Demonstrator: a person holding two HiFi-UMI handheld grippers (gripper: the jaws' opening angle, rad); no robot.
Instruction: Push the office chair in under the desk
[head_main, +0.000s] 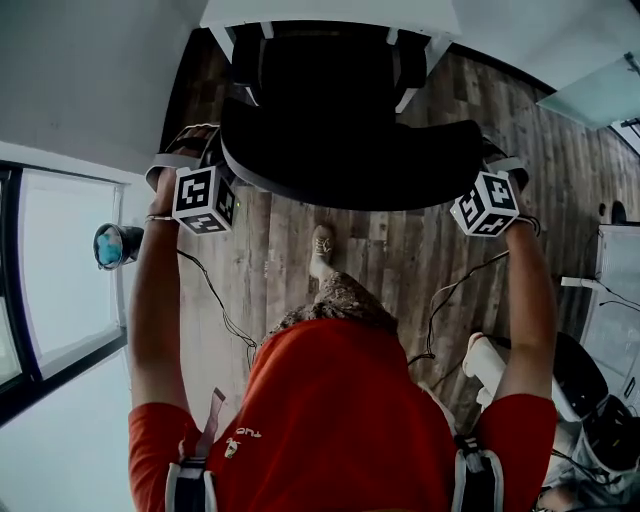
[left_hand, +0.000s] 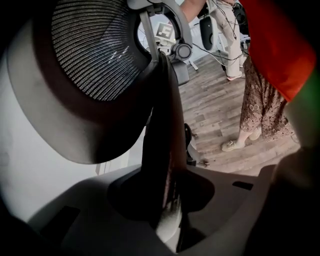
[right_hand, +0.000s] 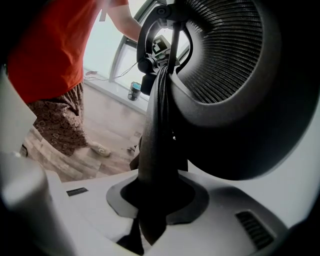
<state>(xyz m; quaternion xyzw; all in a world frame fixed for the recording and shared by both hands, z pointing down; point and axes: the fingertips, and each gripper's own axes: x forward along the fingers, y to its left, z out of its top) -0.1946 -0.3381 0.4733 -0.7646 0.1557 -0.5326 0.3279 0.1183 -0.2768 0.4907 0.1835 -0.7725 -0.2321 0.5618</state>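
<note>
The chair (head_main: 340, 150) is held at the top rim of its back, one gripper at each end. The left gripper (head_main: 200, 160) is set on the rim's left end and the right gripper (head_main: 495, 170) on its right end, as seen in the head view. In the left gripper view the thin dark edge of the back is seen running straight down into the slot between the jaws, and the jaws appear to be closed on it. In the right gripper view the same kind of edge is clamped between the jaws.

The chair is placed between the person and the white desk (head_main: 300, 12), on a wood-plank floor (head_main: 400, 260). Its far part is met by the desk's front edge and is framed by white desk legs; how far it lies beneath the top cannot be told.

The chair is black, with a curved back rim. A ribbed mesh panel (left_hand: 95, 50) in a smooth rounded frame is shown beside the gripped edge in both gripper views.

One chair and one desk are counted. Two grippers are counted, each fitted with one marker cube, so two cubes. One cup (head_main: 115, 245) is seen by the window at the left. Two black cables (head_main: 215, 300) are trailed over the floor beside the person's feet.
</note>
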